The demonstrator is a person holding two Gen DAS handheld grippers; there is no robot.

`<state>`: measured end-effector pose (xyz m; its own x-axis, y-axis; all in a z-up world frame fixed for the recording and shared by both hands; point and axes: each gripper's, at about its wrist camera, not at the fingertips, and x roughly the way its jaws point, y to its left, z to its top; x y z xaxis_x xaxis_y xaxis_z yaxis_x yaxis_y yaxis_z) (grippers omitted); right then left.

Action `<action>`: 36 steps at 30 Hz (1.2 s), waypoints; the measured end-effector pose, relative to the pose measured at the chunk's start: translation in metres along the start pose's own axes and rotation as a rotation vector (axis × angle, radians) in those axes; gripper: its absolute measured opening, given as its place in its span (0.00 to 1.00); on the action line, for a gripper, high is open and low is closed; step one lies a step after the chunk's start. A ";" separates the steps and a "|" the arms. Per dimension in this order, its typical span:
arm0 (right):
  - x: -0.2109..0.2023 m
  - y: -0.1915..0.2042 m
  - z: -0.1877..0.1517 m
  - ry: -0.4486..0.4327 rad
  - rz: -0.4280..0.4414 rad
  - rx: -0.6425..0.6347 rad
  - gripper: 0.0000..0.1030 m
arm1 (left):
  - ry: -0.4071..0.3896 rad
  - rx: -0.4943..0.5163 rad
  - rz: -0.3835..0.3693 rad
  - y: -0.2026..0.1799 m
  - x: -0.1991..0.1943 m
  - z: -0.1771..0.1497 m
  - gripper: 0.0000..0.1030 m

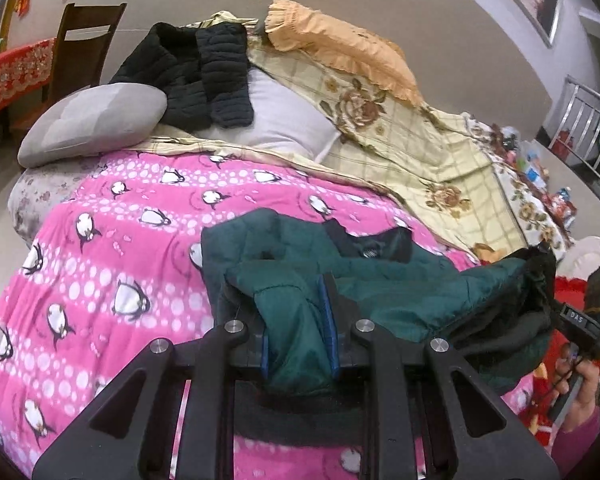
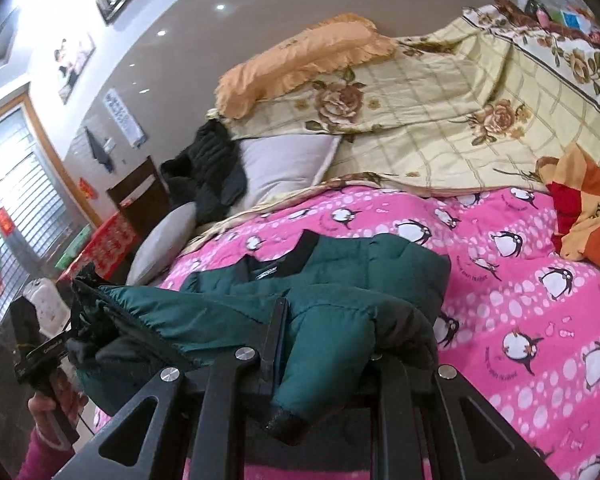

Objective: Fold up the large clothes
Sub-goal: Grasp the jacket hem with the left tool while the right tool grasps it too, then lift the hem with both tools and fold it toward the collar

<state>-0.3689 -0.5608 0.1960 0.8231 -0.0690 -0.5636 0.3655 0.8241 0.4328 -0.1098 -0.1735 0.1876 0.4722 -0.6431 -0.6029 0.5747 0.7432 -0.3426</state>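
Both grippers, left (image 1: 296, 312) and right (image 2: 324, 336), clamp green jacket (image 1: 380, 292) over pink penguin quilt (image 1: 120, 248); floral bedspread (image 1: 420, 148) beyond.

Black tongs (image 1: 296, 320) with blue pad edges, 4 silver screws on angular black arms, magenta sleeve (image 1: 576, 436)

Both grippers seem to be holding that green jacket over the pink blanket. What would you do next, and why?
Probably carry the held edge toward the collar and lay it down. Both the left gripper and right gripper pinch the green jacket, whose collar end lies on the blanket.
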 end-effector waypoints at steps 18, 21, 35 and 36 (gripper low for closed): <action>0.096 -0.036 0.040 0.076 -0.102 0.053 0.17 | 0.059 -0.021 0.088 0.013 0.093 0.037 0.19; 0.112 -0.042 0.039 0.090 -0.115 0.054 0.17 | 0.073 -0.024 0.100 0.017 0.107 0.036 0.19; 0.140 -0.048 0.039 0.086 -0.125 0.112 0.31 | 0.109 -0.088 0.131 0.032 0.149 0.028 0.19; 0.131 -0.044 0.041 0.066 -0.124 0.116 0.35 | 0.112 -0.097 0.125 0.032 0.149 0.028 0.19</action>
<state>-0.2594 -0.6290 0.1317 0.7396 -0.1261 -0.6611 0.5136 0.7405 0.4334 -0.0019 -0.2505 0.1072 0.4552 -0.5237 -0.7201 0.4460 0.8340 -0.3247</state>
